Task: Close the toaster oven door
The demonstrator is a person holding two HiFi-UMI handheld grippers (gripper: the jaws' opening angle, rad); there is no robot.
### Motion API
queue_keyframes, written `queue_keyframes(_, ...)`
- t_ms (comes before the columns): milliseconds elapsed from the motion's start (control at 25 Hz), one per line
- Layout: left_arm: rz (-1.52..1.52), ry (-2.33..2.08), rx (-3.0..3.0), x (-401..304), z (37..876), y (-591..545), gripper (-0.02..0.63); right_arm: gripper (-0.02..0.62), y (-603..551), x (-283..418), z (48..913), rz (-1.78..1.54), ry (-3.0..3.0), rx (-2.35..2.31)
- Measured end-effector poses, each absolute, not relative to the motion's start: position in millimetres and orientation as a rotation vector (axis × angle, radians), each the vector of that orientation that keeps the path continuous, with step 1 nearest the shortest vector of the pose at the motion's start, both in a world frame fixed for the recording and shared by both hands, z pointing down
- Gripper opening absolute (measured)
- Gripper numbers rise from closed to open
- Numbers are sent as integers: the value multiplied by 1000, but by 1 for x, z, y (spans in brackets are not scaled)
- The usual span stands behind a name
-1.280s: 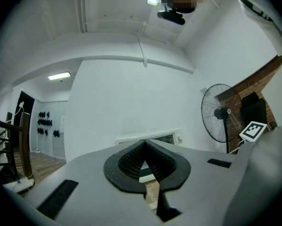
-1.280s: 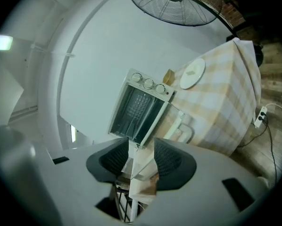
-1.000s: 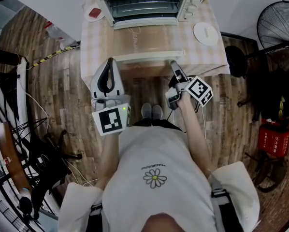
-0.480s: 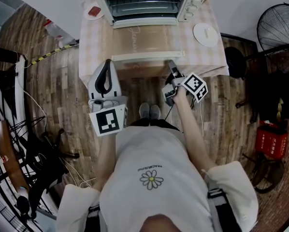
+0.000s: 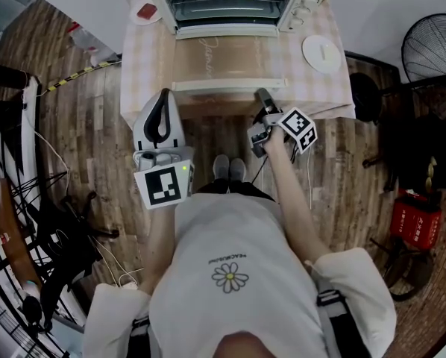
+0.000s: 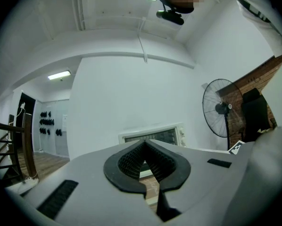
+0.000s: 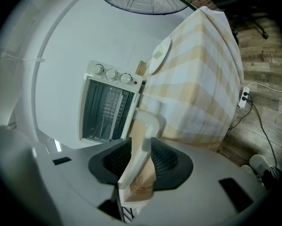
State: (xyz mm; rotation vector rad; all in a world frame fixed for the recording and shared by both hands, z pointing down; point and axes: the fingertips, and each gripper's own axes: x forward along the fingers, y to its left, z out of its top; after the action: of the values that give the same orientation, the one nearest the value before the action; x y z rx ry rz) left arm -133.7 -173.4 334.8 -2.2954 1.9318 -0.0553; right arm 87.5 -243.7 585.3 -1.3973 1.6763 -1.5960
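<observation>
The toaster oven (image 5: 234, 2) stands at the back of the checked worktop (image 5: 145, 66) with its door (image 5: 227, 62) lying flat open, its handle (image 7: 148, 121) pinched by the right hand-held gripper (image 7: 141, 147), whose jaws have just been closing, while the left hand-held gripper (image 6: 143, 145) is clenched on nothing near the front edge.

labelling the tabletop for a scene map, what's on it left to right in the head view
small dish with something red on it → toaster oven → white plate
</observation>
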Motion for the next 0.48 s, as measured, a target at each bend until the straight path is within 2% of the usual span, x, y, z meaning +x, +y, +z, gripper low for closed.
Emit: queue_keyframes(480, -71, 1912, -2319, -129, 338, -184, 17, 106, -251, 91, 599, -1621, 1594, -1418)
